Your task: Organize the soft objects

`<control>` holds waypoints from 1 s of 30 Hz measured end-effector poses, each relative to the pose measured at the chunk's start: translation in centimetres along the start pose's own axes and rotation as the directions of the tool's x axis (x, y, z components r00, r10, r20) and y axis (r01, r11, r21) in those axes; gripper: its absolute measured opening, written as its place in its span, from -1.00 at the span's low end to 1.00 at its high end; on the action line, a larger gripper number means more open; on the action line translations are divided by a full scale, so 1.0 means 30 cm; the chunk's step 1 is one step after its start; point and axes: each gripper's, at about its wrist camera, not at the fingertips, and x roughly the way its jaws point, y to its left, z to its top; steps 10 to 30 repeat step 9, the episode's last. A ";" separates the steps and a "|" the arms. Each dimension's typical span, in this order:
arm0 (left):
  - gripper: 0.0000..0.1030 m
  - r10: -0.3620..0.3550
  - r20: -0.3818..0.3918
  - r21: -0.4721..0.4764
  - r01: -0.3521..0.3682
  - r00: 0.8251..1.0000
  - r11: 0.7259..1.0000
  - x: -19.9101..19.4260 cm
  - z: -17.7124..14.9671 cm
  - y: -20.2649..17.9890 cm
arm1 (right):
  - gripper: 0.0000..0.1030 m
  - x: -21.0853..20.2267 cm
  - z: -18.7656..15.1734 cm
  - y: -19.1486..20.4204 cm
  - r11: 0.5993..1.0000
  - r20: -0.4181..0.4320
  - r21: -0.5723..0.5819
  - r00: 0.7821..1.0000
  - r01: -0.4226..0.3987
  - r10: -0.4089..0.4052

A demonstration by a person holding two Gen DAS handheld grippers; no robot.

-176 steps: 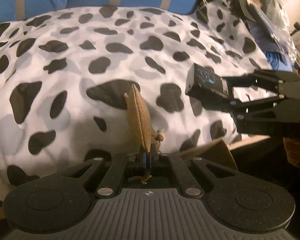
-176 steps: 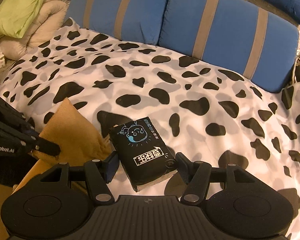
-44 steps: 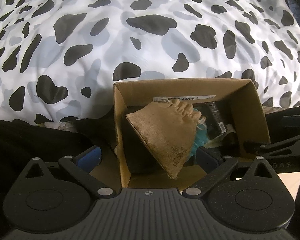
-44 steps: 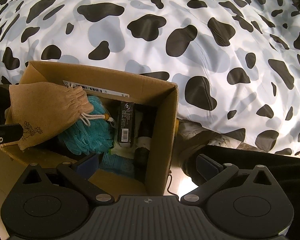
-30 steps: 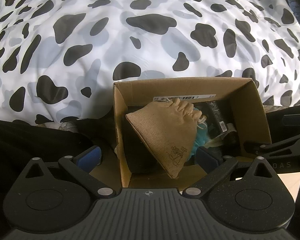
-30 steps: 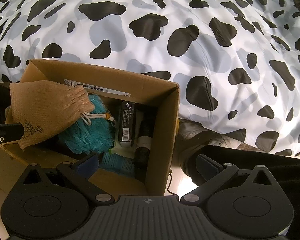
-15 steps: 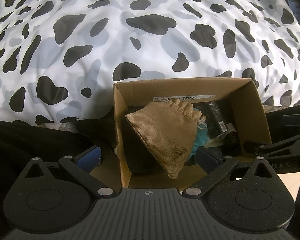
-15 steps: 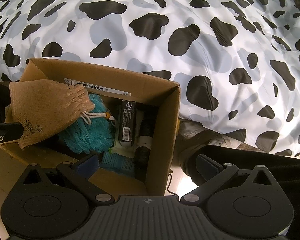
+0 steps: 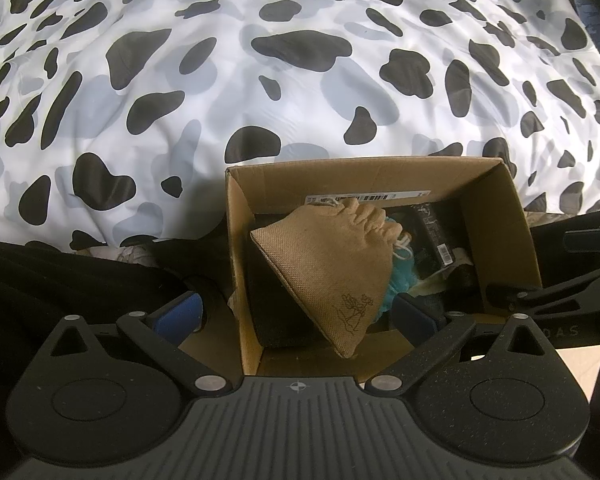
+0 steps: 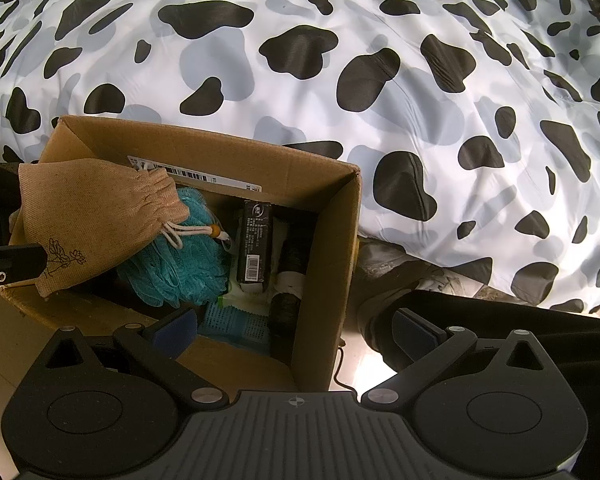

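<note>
Left wrist view: left gripper point(image 9: 296, 314) spread wide, holding nothing, poised over the cardboard box point(image 9: 496, 200). Burlap pouch point(image 9: 332, 256) lies in the box, just ahead between those fingers, atop a teal mesh sponge point(image 10: 180, 260). Beside the sponge, a black packet point(image 10: 254, 246). Right gripper point(image 10: 294, 330) gapes empty too, straddling the box's right wall. Beyond the box, the cow-print duvet point(image 10: 340, 40).

The cardboard box point(image 10: 328, 240) is open on top, but the burlap pouch point(image 10: 96, 220) covers its left half.
</note>
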 end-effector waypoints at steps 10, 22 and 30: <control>1.00 -0.013 0.017 -0.061 0.014 1.000 0.998 -0.012 0.009 0.024 | 1.00 0.001 -0.002 -0.001 1.000 0.000 0.001 1.000 0.002 -0.002; 1.00 -0.013 0.017 -0.061 0.014 1.000 0.998 -0.012 0.009 0.024 | 1.00 0.001 -0.002 -0.001 1.000 0.000 0.001 1.000 0.002 -0.002; 1.00 -0.013 0.017 -0.061 0.014 1.000 0.998 -0.012 0.009 0.024 | 1.00 0.001 -0.002 -0.001 1.000 0.000 0.001 1.000 0.002 -0.002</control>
